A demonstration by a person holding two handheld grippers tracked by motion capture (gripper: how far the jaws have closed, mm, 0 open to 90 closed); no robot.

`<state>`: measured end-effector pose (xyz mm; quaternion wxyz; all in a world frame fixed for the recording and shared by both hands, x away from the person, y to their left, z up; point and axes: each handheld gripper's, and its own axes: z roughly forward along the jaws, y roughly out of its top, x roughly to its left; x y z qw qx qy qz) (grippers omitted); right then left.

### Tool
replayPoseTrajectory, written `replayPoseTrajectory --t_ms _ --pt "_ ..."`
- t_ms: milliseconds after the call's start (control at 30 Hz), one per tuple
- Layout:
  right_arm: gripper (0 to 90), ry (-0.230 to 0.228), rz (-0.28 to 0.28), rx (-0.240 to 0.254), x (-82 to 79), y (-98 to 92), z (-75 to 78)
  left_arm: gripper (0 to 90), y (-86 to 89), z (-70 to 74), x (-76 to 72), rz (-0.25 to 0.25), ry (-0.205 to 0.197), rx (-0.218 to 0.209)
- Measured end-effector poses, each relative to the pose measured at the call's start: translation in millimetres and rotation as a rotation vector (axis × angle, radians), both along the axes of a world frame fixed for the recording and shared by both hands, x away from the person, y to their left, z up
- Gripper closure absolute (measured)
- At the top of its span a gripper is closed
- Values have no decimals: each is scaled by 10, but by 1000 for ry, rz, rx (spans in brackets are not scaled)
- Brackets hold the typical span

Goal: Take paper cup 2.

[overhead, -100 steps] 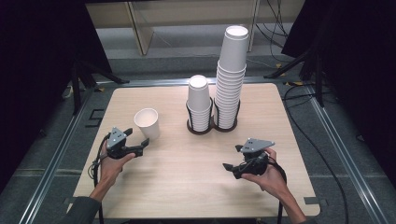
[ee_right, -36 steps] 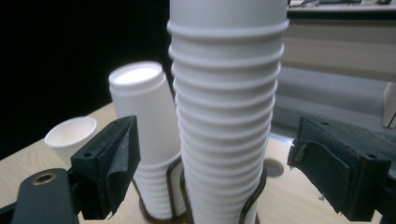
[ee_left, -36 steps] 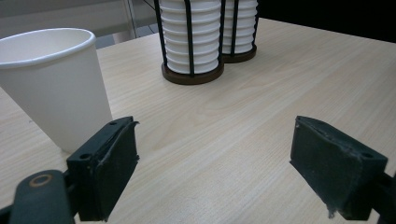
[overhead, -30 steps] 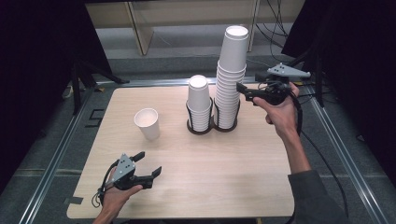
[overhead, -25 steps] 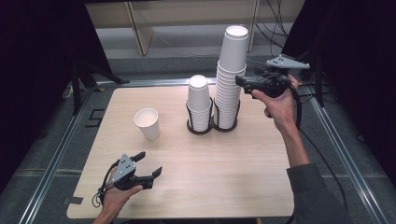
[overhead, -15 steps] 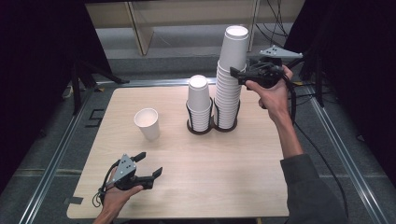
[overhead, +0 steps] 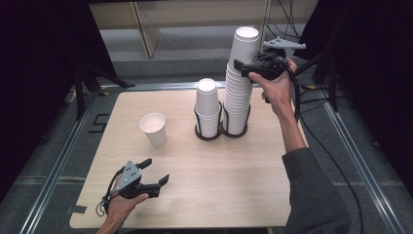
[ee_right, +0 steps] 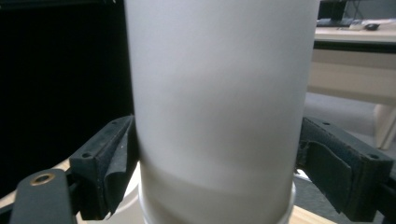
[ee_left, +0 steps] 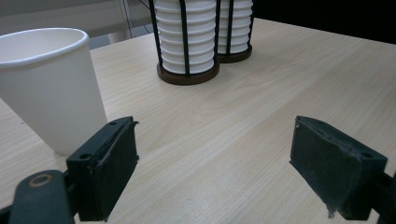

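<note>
A tall stack of white paper cups (overhead: pixel 238 92) and a shorter stack (overhead: pixel 208 105) stand in a black wire holder (overhead: pixel 210 135) at the back of the wooden table (overhead: pixel 234 175). My right gripper (overhead: pixel 246 66) is raised to the tall stack's top cup (ee_right: pixel 215 93). That cup sits between the open jaws, with the pads (ee_right: pixel 119 163) close on either side. A single white cup (overhead: pixel 154 129) stands upright to the left. My left gripper (overhead: pixel 156 170) rests open near the front left edge, with nothing between its jaws, and the single cup (ee_left: pixel 46 88) is just beyond its left jaw.
A metal rail frames the table (overhead: pixel 73 141). Cables trail off the right side past the person's forearm (overhead: pixel 292 131). A wooden shelf unit (overhead: pixel 146 24) stands behind the table. In the left gripper view, both stacks in the wire holder (ee_left: pixel 187 77) are ahead.
The right hand has risen and moved left, from beside the tall stack to its top cup, bringing the jaws around that cup. The left gripper has not moved.
</note>
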<state>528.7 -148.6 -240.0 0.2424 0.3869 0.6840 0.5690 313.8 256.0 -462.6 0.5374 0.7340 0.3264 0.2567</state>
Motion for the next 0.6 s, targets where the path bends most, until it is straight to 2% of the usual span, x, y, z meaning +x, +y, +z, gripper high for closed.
replayPoseTrajectory --t_ms 100,200,267,333,467,500,600 --pt "139 -3 9 42 43 5 9 145 4 16 -20 10 14 15" --pt "123 -7 0 8 62 44 15 145 1 14 -18 3 11 19" --pt "131 3 -1 12 75 63 18 145 -9 5 -14 1 4 6" --pt "131 -6 1 10 101 62 17 145 -3 12 -15 2 7 17" --pt "149 -2 1 23 97 66 26 145 4 11 -8 1 1 5" --pt "151 -20 -2 8 96 66 28 145 1 3 5 -9 -9 -4" --pt "160 -37 -21 -1 68 88 50 145 1 14 -18 4 12 15"
